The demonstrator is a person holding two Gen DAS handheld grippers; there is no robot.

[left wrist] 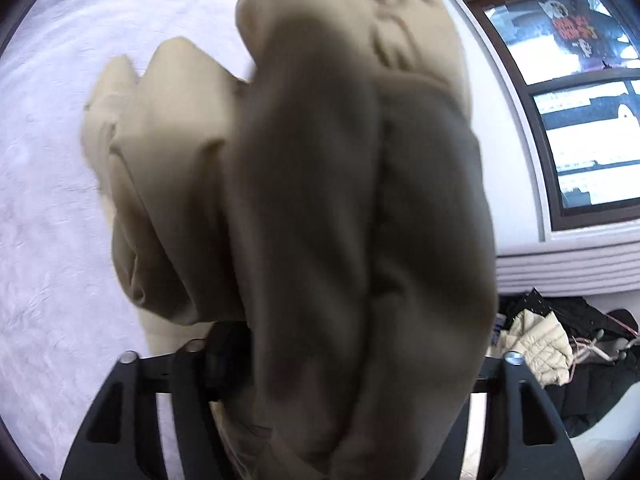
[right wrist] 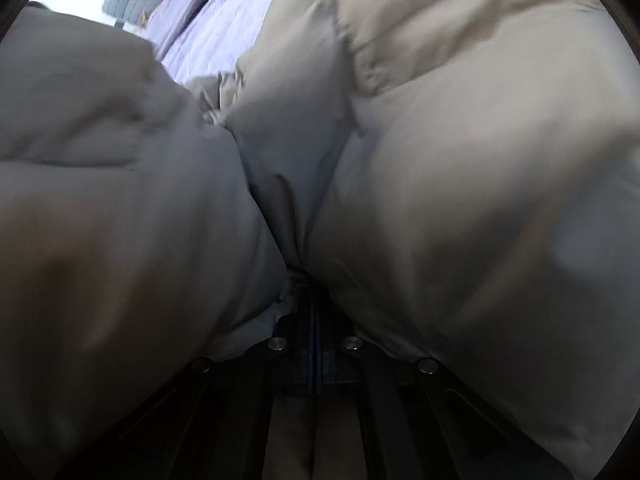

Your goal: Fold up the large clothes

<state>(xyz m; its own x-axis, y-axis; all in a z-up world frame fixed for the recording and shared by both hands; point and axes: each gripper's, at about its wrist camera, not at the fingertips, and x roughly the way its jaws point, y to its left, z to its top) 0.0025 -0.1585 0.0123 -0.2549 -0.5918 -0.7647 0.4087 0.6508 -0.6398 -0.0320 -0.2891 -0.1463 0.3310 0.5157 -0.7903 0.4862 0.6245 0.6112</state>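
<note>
The beige coat (left wrist: 320, 200) drapes over the spread left tool (left wrist: 344, 360) and sits pinched in the right tool (right wrist: 314, 344).

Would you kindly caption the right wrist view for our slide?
Right gripper shut on a fold of the beige puffer jacket, above the lilac bedspread.

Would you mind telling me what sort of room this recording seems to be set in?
Most likely a bedroom at home. A pale lilac bedspread covers a wide soft surface, a window sits beside it, and coats lie in a heap below. A beige padded jacket fills the foreground.
</note>
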